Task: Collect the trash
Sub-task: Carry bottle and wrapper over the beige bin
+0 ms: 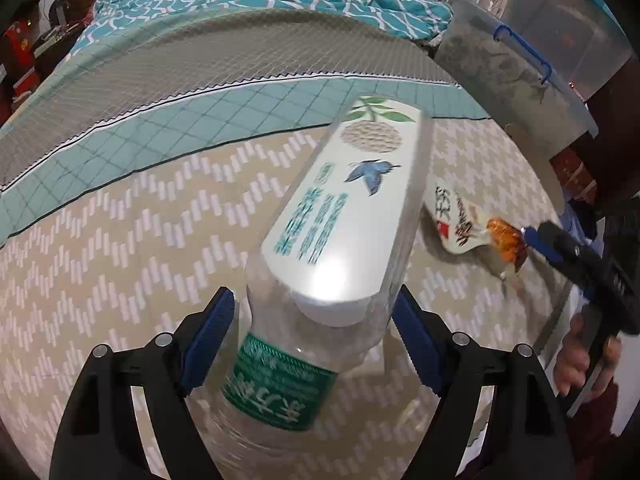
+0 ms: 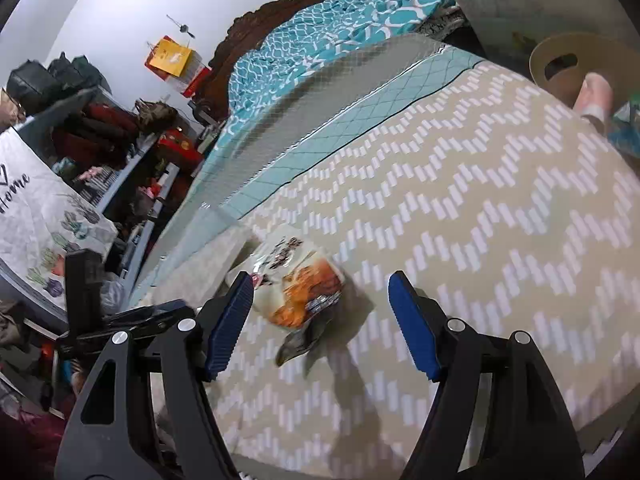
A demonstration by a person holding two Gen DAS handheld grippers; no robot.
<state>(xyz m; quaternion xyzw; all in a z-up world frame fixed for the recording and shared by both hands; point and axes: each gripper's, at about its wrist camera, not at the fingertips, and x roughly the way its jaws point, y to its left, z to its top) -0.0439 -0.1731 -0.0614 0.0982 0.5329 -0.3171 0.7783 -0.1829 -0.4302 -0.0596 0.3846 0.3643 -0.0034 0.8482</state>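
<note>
Between left claw (image 1: pixel 316 332), blurred bottle (image 1: pixel 280 368), base cut off

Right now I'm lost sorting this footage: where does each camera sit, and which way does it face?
Left wrist: on the left gripper, facing down at a plastic bottle between its fingers; a hand shows.
Right wrist: on the right gripper, facing down across the bed at a snack wrapper; no hand shows.
Shared: wrapper, bed, teal blanket.

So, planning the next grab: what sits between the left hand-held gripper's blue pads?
In the left wrist view, a clear plastic bottle with a green label, under a white printed pack.
</note>
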